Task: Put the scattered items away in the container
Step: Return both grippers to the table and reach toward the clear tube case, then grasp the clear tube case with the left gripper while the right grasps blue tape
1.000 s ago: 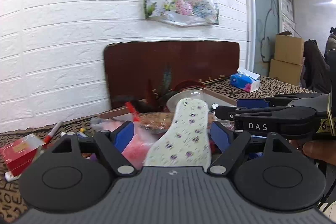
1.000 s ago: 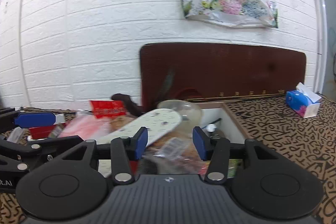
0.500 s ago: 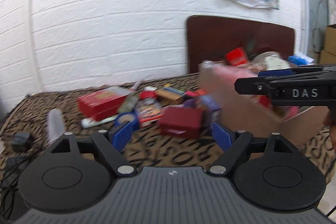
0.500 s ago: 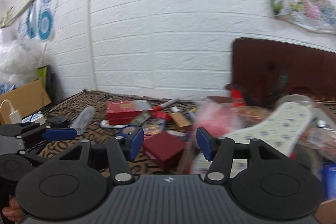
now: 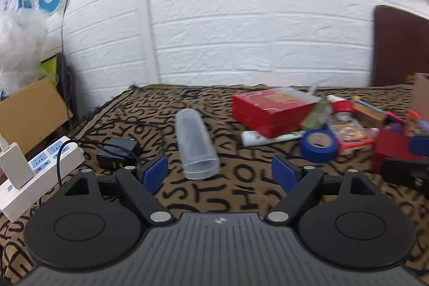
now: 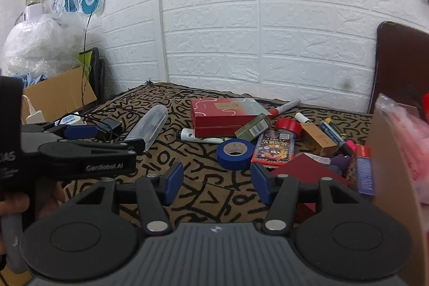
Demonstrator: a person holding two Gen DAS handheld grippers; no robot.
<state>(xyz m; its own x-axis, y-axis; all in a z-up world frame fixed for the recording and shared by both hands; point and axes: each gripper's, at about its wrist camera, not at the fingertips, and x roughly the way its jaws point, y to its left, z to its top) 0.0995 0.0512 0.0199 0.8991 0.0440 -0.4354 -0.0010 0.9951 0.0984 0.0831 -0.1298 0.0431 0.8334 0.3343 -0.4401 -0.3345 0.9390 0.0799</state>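
My left gripper (image 5: pixel 219 173) is open and empty, just short of a clear plastic tube (image 5: pixel 195 144) lying on the letter-print cloth. My right gripper (image 6: pixel 217 181) is open and empty, near a blue tape roll (image 6: pixel 235 150) and a dark red box (image 6: pixel 303 168). Scattered items lie beyond: a red gift box (image 6: pixel 222 113), a white tube (image 6: pixel 198 136), a red marker (image 6: pixel 284 107), a red tape roll (image 6: pixel 289 126) and a game card box (image 6: pixel 276 145). The cardboard container (image 6: pixel 394 178) stands at the right edge. The left gripper also shows in the right wrist view (image 6: pixel 104 137).
A white power strip (image 5: pixel 34 173) with a charger, a black adapter (image 5: pixel 118 155) and cables lie at the table's left edge. A cardboard box (image 6: pixel 59 93) and a plastic bag stand beyond it. A white brick wall backs the table.
Both grippers have swung left from above the filled container to the scattered items on the cloth. The left one now faces the clear tube. Both stayed open.
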